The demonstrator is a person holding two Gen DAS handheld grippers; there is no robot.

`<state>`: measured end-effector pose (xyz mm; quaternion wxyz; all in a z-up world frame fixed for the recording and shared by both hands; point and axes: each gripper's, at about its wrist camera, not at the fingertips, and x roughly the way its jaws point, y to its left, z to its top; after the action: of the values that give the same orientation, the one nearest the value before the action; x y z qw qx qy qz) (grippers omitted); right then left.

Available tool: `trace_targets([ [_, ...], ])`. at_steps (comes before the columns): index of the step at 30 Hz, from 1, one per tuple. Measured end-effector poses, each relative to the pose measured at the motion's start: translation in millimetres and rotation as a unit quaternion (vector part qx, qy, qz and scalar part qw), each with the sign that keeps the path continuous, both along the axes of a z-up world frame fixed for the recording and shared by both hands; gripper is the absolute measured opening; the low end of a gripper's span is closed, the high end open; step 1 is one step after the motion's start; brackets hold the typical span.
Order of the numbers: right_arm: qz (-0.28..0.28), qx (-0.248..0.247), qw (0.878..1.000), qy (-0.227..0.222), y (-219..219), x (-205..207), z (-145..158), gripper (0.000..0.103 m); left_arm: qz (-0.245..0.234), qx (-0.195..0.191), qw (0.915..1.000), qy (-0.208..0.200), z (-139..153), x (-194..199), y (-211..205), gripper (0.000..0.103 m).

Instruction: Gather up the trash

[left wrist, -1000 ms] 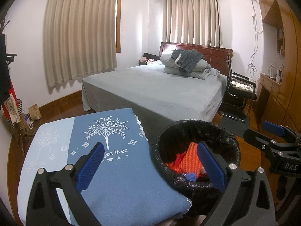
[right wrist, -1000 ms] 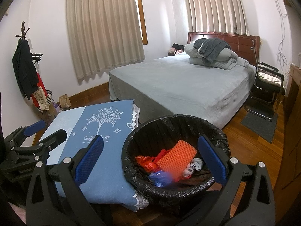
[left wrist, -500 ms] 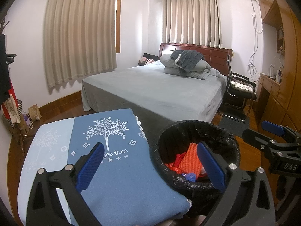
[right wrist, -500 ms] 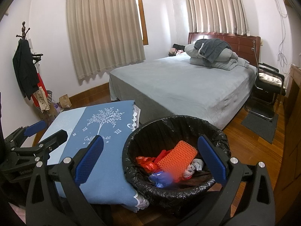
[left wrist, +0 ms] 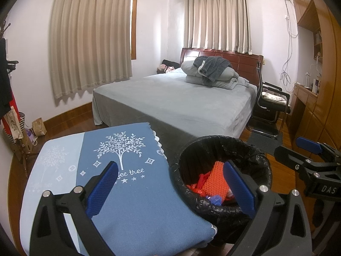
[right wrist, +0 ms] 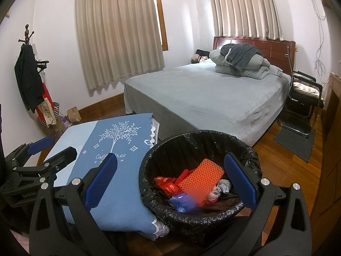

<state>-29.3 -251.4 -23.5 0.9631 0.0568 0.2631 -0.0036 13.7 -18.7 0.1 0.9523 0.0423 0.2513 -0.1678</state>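
Nothing has moved since a second ago: my left claw (left wrist: 170,189) and right claw (right wrist: 170,183) hover spread apart and empty, trash (right wrist: 198,183) lying in the bin (right wrist: 204,217) beside the bench (left wrist: 136,209); collecting looks finished.

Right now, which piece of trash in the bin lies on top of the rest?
The orange mesh piece in the bin: flat and textured, it overlaps the crumpled red wrapper and blue wrapper.
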Motion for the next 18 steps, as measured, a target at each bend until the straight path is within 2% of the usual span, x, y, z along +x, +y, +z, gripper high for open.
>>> trace_targets([
  [18,0.0,0.0,1.0,0.0,-0.2,-0.4,-0.4,0.097,0.0,-0.001,1.0,0.0,0.7,-0.1,-0.5,0.097],
])
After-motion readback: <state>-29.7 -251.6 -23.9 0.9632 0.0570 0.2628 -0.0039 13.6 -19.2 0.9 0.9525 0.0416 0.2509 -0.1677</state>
